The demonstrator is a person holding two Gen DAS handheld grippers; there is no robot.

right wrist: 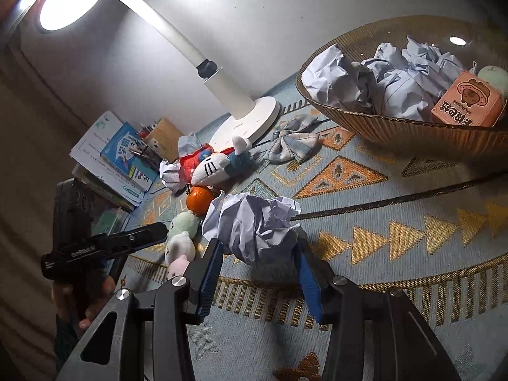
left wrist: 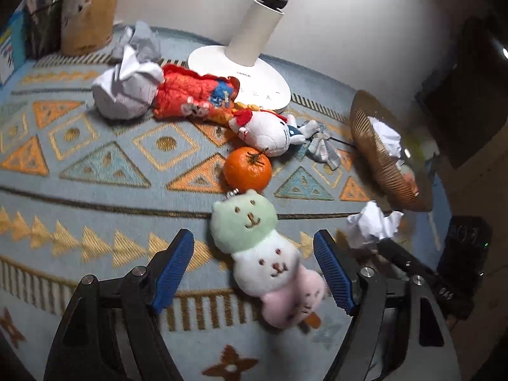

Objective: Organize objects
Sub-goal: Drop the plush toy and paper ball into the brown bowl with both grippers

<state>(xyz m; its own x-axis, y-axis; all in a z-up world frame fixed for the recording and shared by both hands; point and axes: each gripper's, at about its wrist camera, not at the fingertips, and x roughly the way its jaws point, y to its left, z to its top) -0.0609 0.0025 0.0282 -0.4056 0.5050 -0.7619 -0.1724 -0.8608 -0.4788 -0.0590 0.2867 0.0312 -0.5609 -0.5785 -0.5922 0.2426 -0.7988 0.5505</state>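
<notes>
My right gripper (right wrist: 257,243) is shut on a crumpled paper ball (right wrist: 254,225), its blue pads pressing both sides just above the patterned cloth. To the upper right stands a brown ribbed bowl (right wrist: 397,130) holding several paper balls and an orange box (right wrist: 466,104). My left gripper (left wrist: 254,235) is open. A plush string of green, white and pink heads (left wrist: 254,254) lies between its pads, which do not press it. A mandarin (left wrist: 248,168) touches the green head. The right gripper's paper ball (left wrist: 371,225) shows at the right of the left wrist view.
Behind the mandarin lie a white cat plush (left wrist: 270,133), a red pouch (left wrist: 193,95), more crumpled paper (left wrist: 127,92) and a plaid bow (left wrist: 320,146). A white lamp base (left wrist: 247,79) stands by the wall. Books (right wrist: 120,158) and a pen holder (left wrist: 89,16) sit far left.
</notes>
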